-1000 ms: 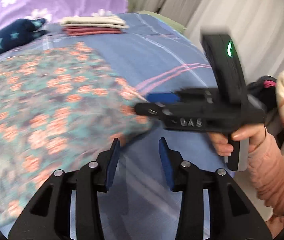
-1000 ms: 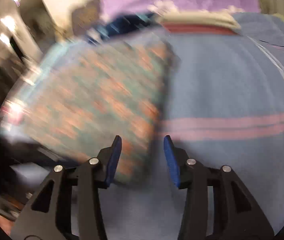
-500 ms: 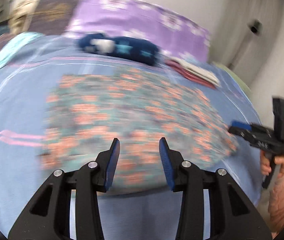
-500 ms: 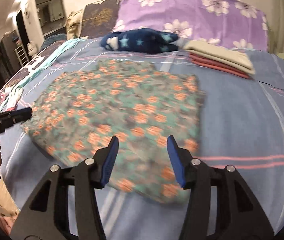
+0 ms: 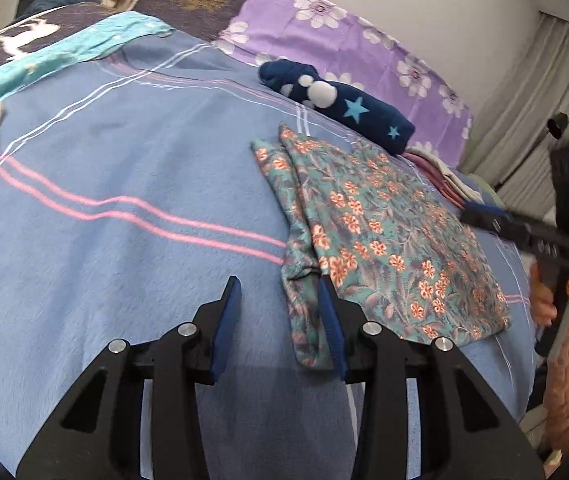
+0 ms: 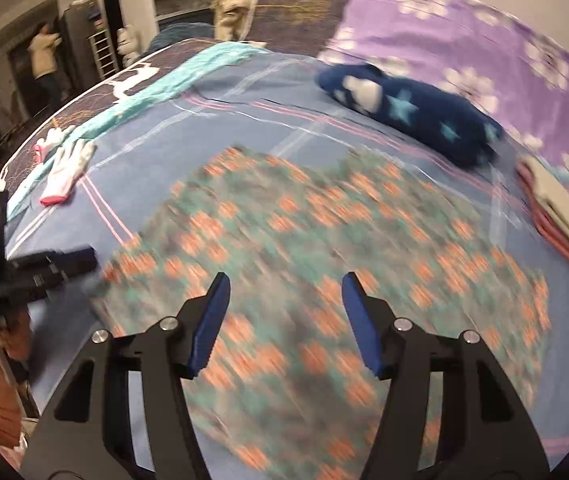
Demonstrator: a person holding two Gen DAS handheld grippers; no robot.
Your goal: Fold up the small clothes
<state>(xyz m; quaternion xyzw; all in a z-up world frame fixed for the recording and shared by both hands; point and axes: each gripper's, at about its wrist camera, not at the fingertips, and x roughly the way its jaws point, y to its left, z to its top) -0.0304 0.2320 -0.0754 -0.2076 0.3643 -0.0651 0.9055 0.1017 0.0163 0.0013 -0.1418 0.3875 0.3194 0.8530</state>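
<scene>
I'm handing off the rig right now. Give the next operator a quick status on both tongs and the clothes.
Left tongs: open, empty, low at the floral garment's near left edge.
Right tongs: open, empty, over the garment's middle.
The garment lies spread on the blue bedspread, left edge doubled over. A folded stack and a navy star-print bundle sit farther back.
Left: grip the garment's edges and fold it.

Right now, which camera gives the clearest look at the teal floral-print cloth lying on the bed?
The left wrist view: the teal floral-print cloth is sharp there, its folded left edge and flowers distinct, beside the open left hand-held gripper. The right wrist view shows more of the cloth but smeared by motion blur, under the open right hand-held gripper.
</scene>
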